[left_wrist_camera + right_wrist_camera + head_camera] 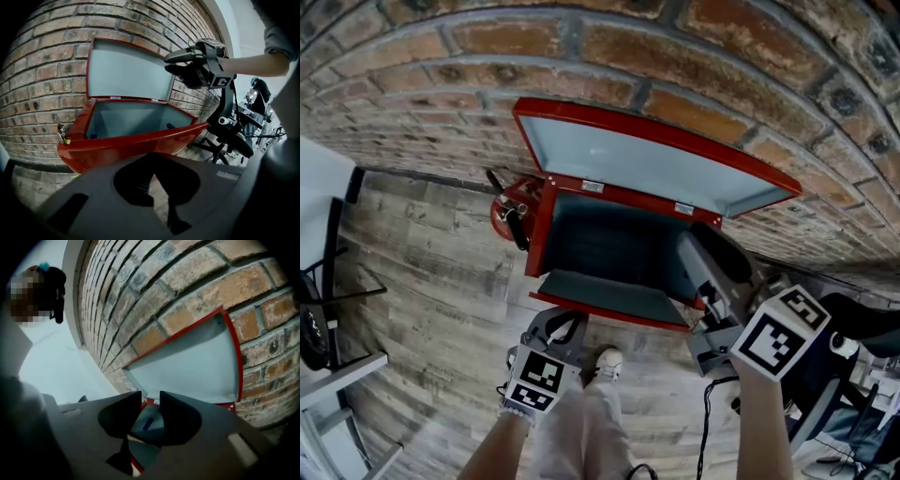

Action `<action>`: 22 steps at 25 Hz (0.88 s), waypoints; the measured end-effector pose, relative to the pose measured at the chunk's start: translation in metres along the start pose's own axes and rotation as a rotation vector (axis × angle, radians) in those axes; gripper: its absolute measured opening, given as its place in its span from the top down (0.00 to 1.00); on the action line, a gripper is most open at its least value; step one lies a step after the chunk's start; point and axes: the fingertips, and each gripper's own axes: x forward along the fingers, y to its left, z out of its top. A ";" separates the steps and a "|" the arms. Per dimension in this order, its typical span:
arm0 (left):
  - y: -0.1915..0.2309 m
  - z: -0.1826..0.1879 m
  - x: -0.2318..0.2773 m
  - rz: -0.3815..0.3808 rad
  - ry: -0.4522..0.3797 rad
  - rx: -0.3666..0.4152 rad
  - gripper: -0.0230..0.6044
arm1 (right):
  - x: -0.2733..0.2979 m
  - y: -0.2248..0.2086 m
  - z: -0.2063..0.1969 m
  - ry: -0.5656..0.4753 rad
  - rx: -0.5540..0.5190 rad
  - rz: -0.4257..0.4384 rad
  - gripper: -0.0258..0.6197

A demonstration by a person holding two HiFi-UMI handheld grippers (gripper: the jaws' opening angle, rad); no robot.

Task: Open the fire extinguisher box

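Brick wall [441,84] behind box [542,225], chair [232,133] nearby

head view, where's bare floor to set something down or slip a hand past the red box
Free: the wood floor left of the red box, between the extinguisher and the white furniture; the box's inside also looks mostly bare. Crowded: right of the box, with the right gripper, office chair and cables.
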 end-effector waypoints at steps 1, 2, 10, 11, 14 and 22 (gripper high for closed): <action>0.000 0.000 0.000 -0.001 -0.001 0.000 0.97 | 0.001 0.005 -0.019 0.075 -0.059 0.027 0.78; 0.000 0.000 0.000 -0.002 -0.001 -0.001 0.97 | 0.002 0.009 -0.039 0.157 -0.122 0.056 0.77; 0.001 -0.001 0.000 -0.003 -0.004 0.002 0.97 | -0.005 0.023 -0.168 0.643 -0.396 0.244 0.76; 0.001 -0.002 0.000 -0.004 -0.003 0.003 0.97 | -0.005 0.022 -0.176 0.672 -0.407 0.254 0.76; 0.001 -0.004 -0.001 -0.004 -0.003 0.002 0.97 | -0.005 0.020 -0.193 0.742 -0.424 0.280 0.76; -0.001 -0.016 -0.003 -0.004 0.008 0.000 0.97 | -0.011 0.024 -0.216 0.870 -0.390 0.362 0.82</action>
